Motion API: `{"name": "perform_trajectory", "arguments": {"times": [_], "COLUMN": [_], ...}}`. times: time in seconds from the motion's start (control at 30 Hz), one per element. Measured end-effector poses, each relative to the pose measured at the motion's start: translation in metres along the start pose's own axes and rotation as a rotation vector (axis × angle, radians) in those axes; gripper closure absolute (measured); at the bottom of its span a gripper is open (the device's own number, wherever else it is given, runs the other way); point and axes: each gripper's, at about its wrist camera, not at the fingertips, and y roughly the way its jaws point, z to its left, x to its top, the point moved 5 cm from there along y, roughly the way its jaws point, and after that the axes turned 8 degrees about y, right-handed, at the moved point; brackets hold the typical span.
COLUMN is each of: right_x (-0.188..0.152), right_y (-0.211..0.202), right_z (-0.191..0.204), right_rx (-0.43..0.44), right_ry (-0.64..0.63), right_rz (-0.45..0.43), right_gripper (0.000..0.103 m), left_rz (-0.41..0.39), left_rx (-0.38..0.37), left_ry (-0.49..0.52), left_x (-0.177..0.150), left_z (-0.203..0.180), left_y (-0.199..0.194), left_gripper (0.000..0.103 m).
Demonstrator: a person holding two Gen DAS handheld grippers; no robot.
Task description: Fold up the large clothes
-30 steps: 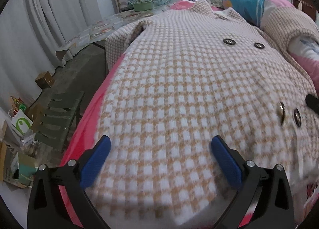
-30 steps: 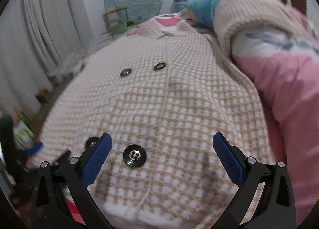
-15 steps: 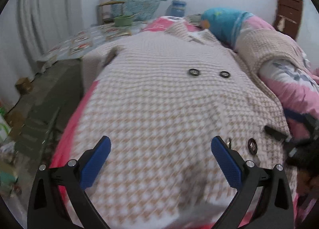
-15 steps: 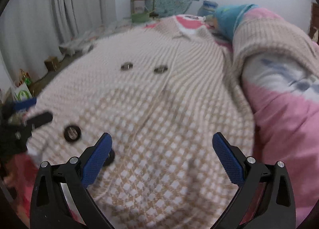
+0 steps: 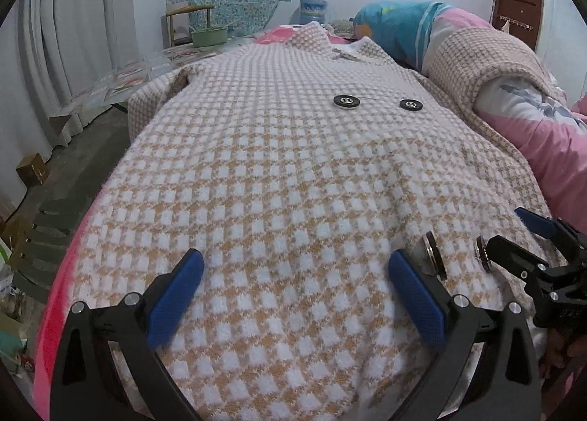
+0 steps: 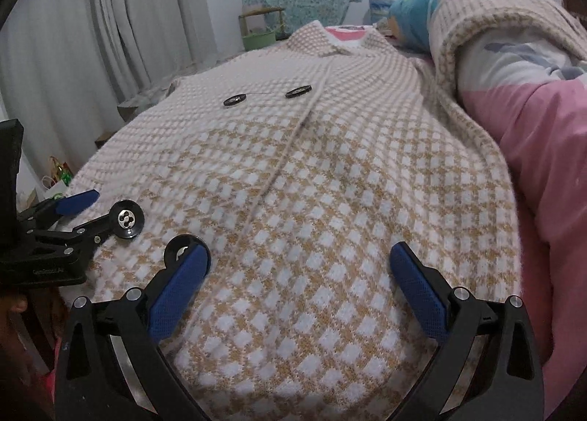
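Observation:
A large tan-and-white checked coat [image 5: 286,171] with black buttons [image 5: 346,101] lies front up along a pink bed; it also shows in the right wrist view [image 6: 330,178]. My left gripper [image 5: 293,292] is open, its blue pads low over the coat's hem on the left side. My right gripper [image 6: 299,285] is open over the hem on the right side. Each gripper shows in the other's view: the right gripper [image 5: 521,241] at the right edge, the left gripper [image 6: 84,211] at the left edge near the lower buttons [image 6: 128,219].
A rolled pink and blue quilt [image 5: 521,101] lies along the bed's right side, with the coat's right sleeve [image 6: 488,17] draped over it. A floor with boxes [image 5: 33,167] and curtains [image 5: 55,54] lies left of the bed. A green basin [image 5: 209,35] stands beyond.
Both grippers have dropped lower and closer to the coat's hem, and stay open. The view has steadied after a blurred swing.

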Motion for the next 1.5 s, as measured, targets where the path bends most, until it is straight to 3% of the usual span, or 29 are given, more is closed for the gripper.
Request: {"name": "perform_trajectory", "arguments": {"times": [1.5], "right_x": [0.0054], "right_y": [0.0011], "right_z": [-0.0022], "right_rx": [0.014], "right_ry": [0.017], "right_rz": [-0.013], "right_gripper": [0.007], "left_rz": [-0.003], "left_rx": [-0.002], "left_ry": [0.002], "left_x": [-0.0048], "left_z": [0.0056], "left_y": [-0.0015], "left_gripper": [0.004]}}
